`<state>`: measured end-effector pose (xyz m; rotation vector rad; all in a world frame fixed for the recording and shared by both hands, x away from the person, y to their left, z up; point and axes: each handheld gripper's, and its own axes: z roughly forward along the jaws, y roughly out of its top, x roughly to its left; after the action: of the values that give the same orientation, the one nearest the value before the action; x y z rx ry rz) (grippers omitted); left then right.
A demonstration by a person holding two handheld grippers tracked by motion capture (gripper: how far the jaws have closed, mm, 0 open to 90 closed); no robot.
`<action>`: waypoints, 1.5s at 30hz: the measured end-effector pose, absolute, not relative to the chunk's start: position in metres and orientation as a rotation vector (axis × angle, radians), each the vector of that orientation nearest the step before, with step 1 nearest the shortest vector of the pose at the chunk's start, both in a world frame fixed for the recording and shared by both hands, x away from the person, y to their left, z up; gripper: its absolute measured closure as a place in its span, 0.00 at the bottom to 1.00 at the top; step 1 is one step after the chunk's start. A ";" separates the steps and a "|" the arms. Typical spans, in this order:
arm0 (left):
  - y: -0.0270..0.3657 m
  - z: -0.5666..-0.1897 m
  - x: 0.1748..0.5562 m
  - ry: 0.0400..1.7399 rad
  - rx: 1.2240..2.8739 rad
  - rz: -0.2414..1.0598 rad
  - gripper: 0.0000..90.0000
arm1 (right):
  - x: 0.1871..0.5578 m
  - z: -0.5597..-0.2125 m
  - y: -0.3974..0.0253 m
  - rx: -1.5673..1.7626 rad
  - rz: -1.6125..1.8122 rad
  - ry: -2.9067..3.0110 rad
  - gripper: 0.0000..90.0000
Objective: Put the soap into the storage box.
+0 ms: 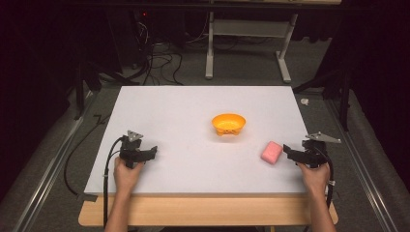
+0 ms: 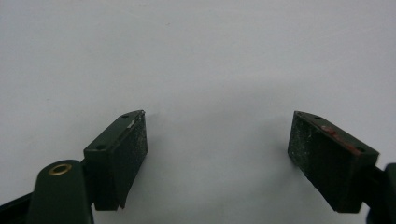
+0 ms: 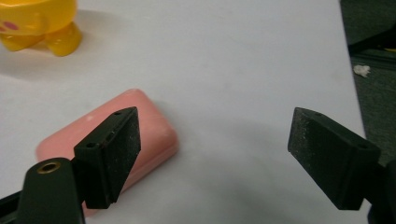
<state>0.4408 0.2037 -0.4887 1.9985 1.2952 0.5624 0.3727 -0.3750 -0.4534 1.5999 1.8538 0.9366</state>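
Here both rest low on the white counter (image 1: 193, 164), jaws wide, empty, likely a ready pose. Right hand-held gripper (image 3: 215, 149): pink rounded soap-like block (image 3: 149, 126) just ahead, partly behind its left jaw; orange plastic footed bowl (image 3: 42, 28) farther off, cropped, contents unseen. Left hand-held gripper (image 2: 217, 149): bare counter between jaws.

A big white table (image 1: 193, 111) holds an orange bowl (image 1: 228, 123) near the middle. A pink soap bar (image 1: 271, 152) lies at the bowl's four o'clock, apart from it. Black cables (image 1: 159, 63) lie on the floor at twelve o'clock.
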 end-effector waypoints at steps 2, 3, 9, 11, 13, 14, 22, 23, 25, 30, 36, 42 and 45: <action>0.204 -0.489 0.441 1.295 1.999 0.562 0.22 | 0.372 -0.452 -0.371 1.570 0.956 1.883 0.18; 0.204 -0.489 0.441 1.295 1.999 0.562 0.22 | 0.372 -0.451 -0.369 1.560 0.961 1.891 0.18; 0.204 -0.489 0.441 1.295 1.999 0.562 0.22 | 0.370 -0.449 -0.362 1.517 0.990 1.936 0.15; 0.204 -0.489 0.441 1.295 1.999 0.562 0.22 | 0.370 -0.448 -0.359 1.494 0.998 1.958 0.14; 0.204 -0.489 0.441 1.295 1.999 0.562 0.22 | 0.370 -0.447 -0.356 1.460 1.006 1.988 0.14; 0.204 -0.489 0.441 1.295 1.999 0.562 0.22 | 0.370 -0.447 -0.354 1.455 1.012 1.996 0.14; 0.204 -0.489 0.441 1.295 1.999 0.562 0.22 | 0.374 -0.449 -0.344 1.397 0.998 2.072 0.14; 0.204 -0.489 0.441 1.295 1.999 0.563 0.22 | 0.374 -0.449 -0.343 1.389 0.995 2.079 0.14; 0.204 -0.489 0.441 1.295 1.999 0.562 0.22 | 0.375 -0.449 -0.341 1.381 0.993 2.089 0.14; 0.204 -0.489 0.441 1.295 1.999 0.562 0.22 | 0.379 -0.450 -0.337 1.358 0.980 2.115 0.14; 0.204 -0.489 0.441 1.296 1.998 0.562 0.22 | 0.385 -0.453 -0.332 1.301 0.944 2.163 0.14; 0.204 -0.489 0.441 1.296 1.998 0.562 0.22 | 0.389 -0.459 -0.329 1.298 0.946 2.203 0.13; 0.204 -0.489 0.441 1.297 1.998 0.563 0.22 | 0.391 -0.462 -0.328 1.291 0.939 2.228 0.12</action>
<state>0.4407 0.2035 -0.4886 1.9978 1.2966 0.5627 0.3905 -0.3276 -0.4616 1.2907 2.2276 0.9394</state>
